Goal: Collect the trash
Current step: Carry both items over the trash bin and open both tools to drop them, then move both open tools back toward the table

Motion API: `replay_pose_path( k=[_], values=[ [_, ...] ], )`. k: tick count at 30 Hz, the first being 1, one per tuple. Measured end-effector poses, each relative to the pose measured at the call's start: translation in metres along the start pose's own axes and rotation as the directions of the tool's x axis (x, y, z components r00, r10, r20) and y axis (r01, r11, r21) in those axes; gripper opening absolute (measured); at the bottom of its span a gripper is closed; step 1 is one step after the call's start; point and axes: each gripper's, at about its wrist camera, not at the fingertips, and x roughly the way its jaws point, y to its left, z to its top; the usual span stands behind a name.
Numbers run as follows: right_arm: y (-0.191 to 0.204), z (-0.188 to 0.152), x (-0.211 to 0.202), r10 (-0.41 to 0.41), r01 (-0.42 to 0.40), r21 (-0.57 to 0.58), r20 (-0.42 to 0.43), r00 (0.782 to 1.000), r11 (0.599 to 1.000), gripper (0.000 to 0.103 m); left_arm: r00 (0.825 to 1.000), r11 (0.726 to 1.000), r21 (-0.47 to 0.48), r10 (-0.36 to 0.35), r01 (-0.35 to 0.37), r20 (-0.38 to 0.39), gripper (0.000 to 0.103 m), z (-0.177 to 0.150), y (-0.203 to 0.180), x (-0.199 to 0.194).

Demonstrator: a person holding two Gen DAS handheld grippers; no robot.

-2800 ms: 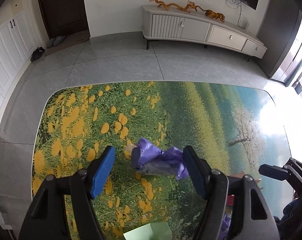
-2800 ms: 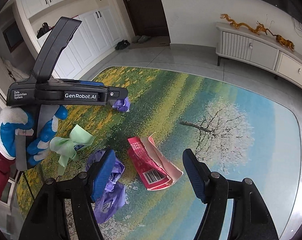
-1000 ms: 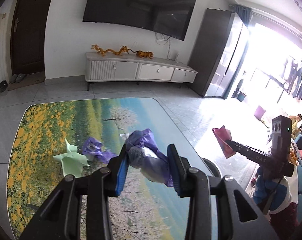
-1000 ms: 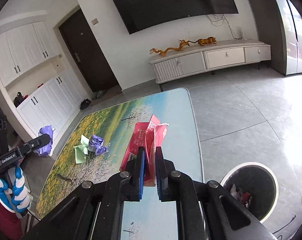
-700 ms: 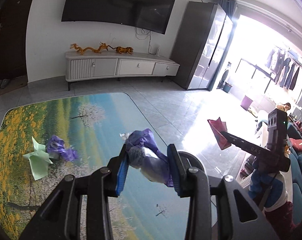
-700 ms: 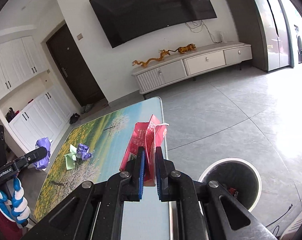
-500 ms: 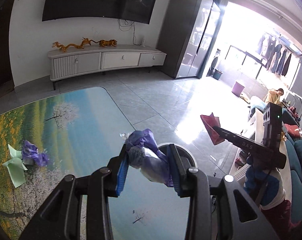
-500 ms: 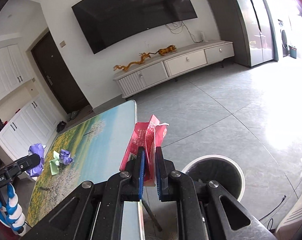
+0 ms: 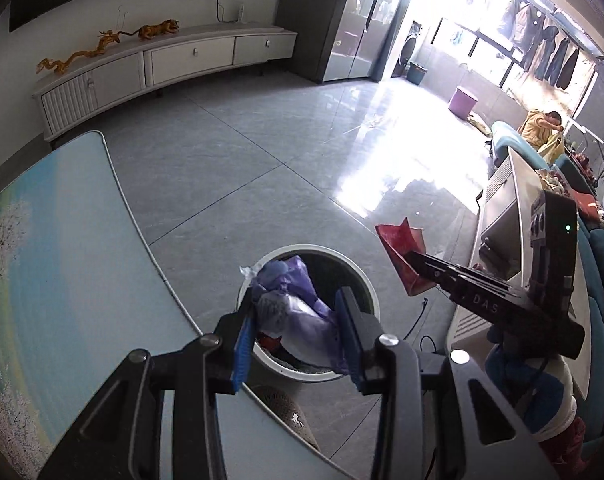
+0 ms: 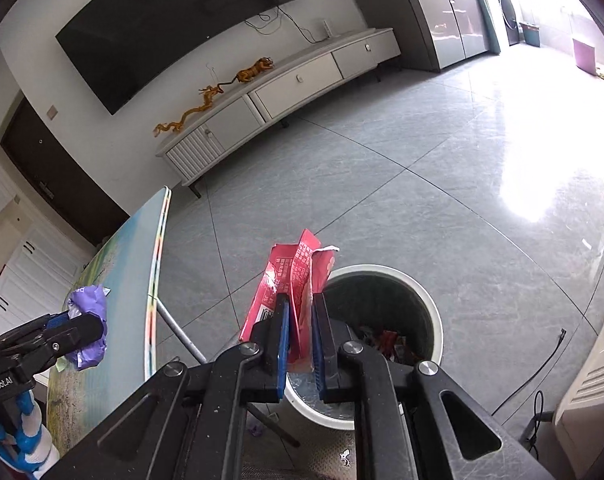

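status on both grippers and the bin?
Left gripper opening, crumpled purple plastic bag between pads, over round white-rimmed bin. Right gripper shut on red snack wrapper at rim. Path unobstructed.

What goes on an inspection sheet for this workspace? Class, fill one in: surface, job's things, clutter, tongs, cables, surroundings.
Surface: landscape-print table, bare where visible.
Job's things: purple bag wad and red wrapper, both held up near the white-rimmed bin on the floor.
Clutter: trash in the bin.
Tongs: left gripper beginning to open, wad between its pads; right gripper shut on the wrapper.
Cables: black cable on the floor beside the bin.
Surroundings: grey tiled floor, white TV cabinet, wall television.
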Motion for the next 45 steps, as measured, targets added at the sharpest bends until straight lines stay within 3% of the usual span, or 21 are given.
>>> replay_pose_path(
  k=[6,9,11,13,20,33,40,45],
  values=[
    [-0.019,0.000,0.030,-0.027,0.029,0.030,-0.063,0.998,0.999,0.013,0.998,0.999,-0.043,-0.021,0.018,-0.066,0.040,0.018,-0.006,0.055],
    [-0.028,-0.001,0.043,-0.040,0.045,0.046,-0.089,0.995,0.998,0.018,0.995,0.996,-0.078,-0.056,0.050,-0.086,0.044,0.027,-0.007,0.073],
    [-0.036,-0.001,0.051,-0.052,0.058,0.061,-0.104,0.993,0.996,0.031,0.993,0.994,-0.093,-0.072,0.063,-0.096,0.048,0.030,-0.008,0.082],
    [-0.042,-0.004,0.055,-0.061,0.069,0.072,-0.114,0.992,0.995,0.037,0.992,0.992,-0.103,-0.082,0.072,-0.101,0.052,0.035,-0.010,0.089],
    [-0.055,-0.011,0.056,-0.079,0.093,0.102,-0.130,0.988,0.990,0.045,0.988,0.985,-0.138,-0.119,0.105,-0.095,0.063,0.039,-0.008,0.095],
    [-0.046,-0.006,0.031,-0.082,0.092,0.106,-0.087,0.993,0.990,0.048,0.997,0.985,-0.155,-0.077,0.072,-0.026,0.063,0.026,0.003,0.055],
    [-0.024,-0.004,0.016,-0.063,0.067,0.076,-0.054,0.997,0.995,0.049,0.998,0.981,-0.195,0.025,-0.015,0.050,0.063,0.013,0.021,0.012],
    [-0.001,-0.004,0.003,-0.042,0.043,0.037,-0.026,0.999,0.998,0.050,0.987,0.969,-0.227,0.124,-0.097,0.106,0.063,-0.001,0.044,-0.025]
  ],
)
